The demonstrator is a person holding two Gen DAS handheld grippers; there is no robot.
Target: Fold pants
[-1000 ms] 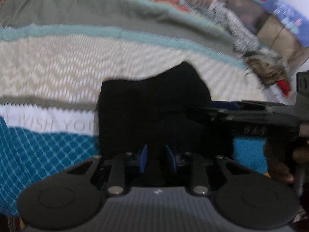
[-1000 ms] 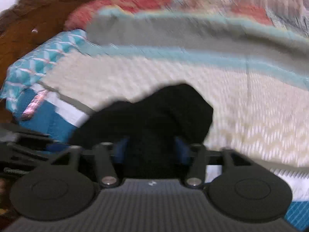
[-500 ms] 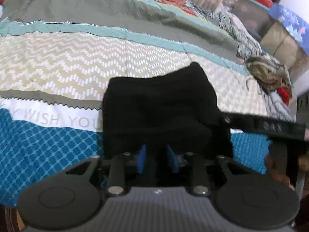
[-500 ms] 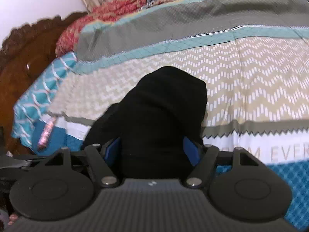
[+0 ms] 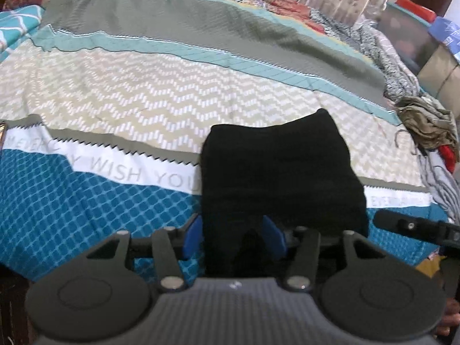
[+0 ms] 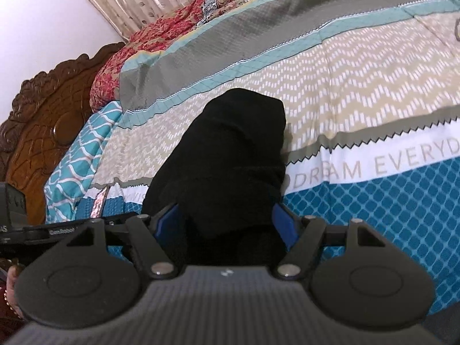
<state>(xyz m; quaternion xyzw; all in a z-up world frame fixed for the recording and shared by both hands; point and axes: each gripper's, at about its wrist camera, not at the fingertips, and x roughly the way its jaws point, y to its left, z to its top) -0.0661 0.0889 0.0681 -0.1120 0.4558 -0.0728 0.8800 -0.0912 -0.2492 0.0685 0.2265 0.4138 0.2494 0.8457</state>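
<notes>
The black pants [image 5: 276, 166] lie folded into a compact bundle on the patterned bedspread [image 5: 143, 106], near its front edge. My left gripper [image 5: 234, 237] stands open at the bundle's near edge, blue pads either side of the cloth. My right gripper [image 6: 225, 224] is open too, its blue pads wide apart around the near end of the pants [image 6: 230, 155]. Black cloth fills the gap between both pairs of fingers. The right gripper's arm shows at the right of the left wrist view [image 5: 414, 225].
A carved wooden headboard [image 6: 43, 123] stands to the left in the right wrist view. A heap of crumpled clothes [image 5: 425, 120] and boxes [image 5: 437, 57] lie at the bed's right side. A small striped object [image 6: 99, 201] lies on the bedspread left of the pants.
Both grippers opened wider over the last second; the left one was nearly closed on the cloth. The pants bundle has settled flat on the bed and the views have steadied.
</notes>
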